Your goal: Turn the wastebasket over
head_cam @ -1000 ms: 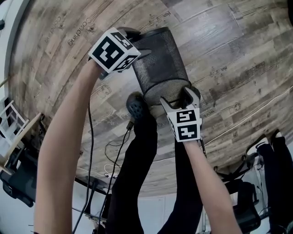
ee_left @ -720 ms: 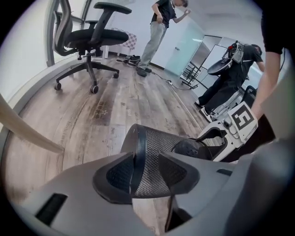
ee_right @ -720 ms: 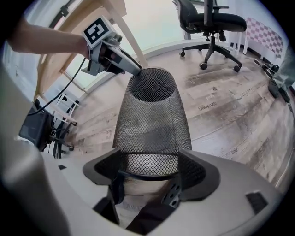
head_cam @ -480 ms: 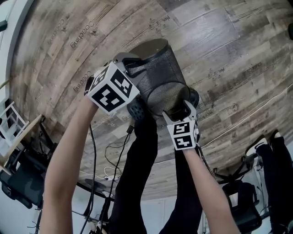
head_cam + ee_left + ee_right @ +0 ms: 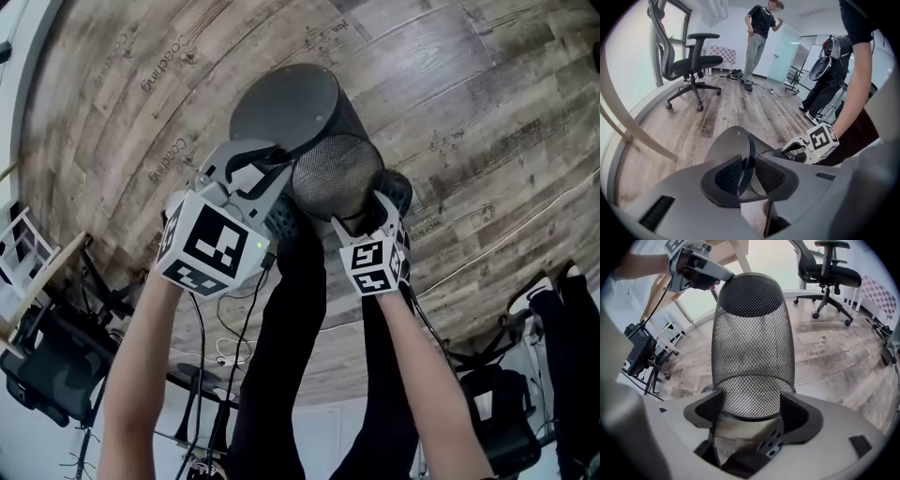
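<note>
The black mesh wastebasket (image 5: 314, 141) is tilted, and its narrower end faces up at me in the head view. My left gripper (image 5: 272, 171) is shut on the thin rim of the wider end (image 5: 743, 154). Its jaws have just been closing with that rim between them. My right gripper (image 5: 364, 214) straddles the narrower end, with its pads against the mesh on both sides (image 5: 750, 399). In the right gripper view the wastebasket runs away from the jaws to the left gripper (image 5: 717, 275) at the far end. Whether the wastebasket touches the floor is hidden.
My legs and dark shoes (image 5: 279, 223) stand right below the wastebasket on the wood floor. Cables (image 5: 225, 314) trail beside them. A black office chair (image 5: 693, 61) and a standing person (image 5: 757, 37) are farther off. Wooden frame legs (image 5: 682, 317) stand behind.
The left gripper has come down-left in the head view and nearer the camera, its jaws closing on the rim. The wastebasket has swung from side-on to end-on. The right gripper has shifted a little.
</note>
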A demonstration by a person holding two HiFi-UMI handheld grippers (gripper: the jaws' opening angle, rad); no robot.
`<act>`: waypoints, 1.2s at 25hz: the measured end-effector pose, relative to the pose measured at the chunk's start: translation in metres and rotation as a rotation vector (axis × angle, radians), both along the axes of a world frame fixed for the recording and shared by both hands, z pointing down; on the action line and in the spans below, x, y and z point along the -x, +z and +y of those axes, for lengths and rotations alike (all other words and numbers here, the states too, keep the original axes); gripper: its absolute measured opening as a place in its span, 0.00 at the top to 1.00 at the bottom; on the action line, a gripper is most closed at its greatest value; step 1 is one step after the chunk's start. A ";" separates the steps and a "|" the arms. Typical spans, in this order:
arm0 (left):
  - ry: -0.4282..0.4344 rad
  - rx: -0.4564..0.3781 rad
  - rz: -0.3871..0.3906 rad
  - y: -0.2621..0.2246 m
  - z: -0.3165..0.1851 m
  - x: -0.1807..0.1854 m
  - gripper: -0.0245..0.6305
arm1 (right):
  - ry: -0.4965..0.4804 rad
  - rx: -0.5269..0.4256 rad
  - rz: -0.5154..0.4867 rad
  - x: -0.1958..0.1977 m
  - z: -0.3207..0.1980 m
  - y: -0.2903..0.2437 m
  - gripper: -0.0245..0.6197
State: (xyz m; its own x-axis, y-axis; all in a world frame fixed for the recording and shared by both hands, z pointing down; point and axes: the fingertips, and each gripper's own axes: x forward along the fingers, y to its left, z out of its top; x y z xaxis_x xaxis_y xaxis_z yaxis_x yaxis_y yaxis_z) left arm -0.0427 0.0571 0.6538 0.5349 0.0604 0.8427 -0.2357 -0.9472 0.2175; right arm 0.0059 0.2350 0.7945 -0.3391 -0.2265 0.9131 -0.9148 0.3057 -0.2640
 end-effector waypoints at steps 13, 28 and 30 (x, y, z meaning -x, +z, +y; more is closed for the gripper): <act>0.048 -0.165 -0.005 -0.010 -0.030 -0.015 0.83 | 0.026 -0.012 0.000 -0.007 -0.065 0.015 0.37; 0.128 -0.226 -0.047 -0.003 0.030 -0.018 0.83 | 0.610 -0.202 -0.581 -0.061 -0.202 -0.126 0.49; 0.154 -0.246 -0.051 -0.002 0.040 -0.019 0.83 | 0.565 -0.162 -0.558 -0.050 -0.199 -0.119 0.49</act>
State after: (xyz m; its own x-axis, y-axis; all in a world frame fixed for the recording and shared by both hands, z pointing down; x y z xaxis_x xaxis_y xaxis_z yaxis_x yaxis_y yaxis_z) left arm -0.0236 0.0973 0.6517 0.4922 -0.0719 0.8675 -0.0896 -0.9955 -0.0317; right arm 0.0559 0.0356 0.6757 -0.5294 -0.6150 0.5844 -0.6894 -0.0897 -0.7188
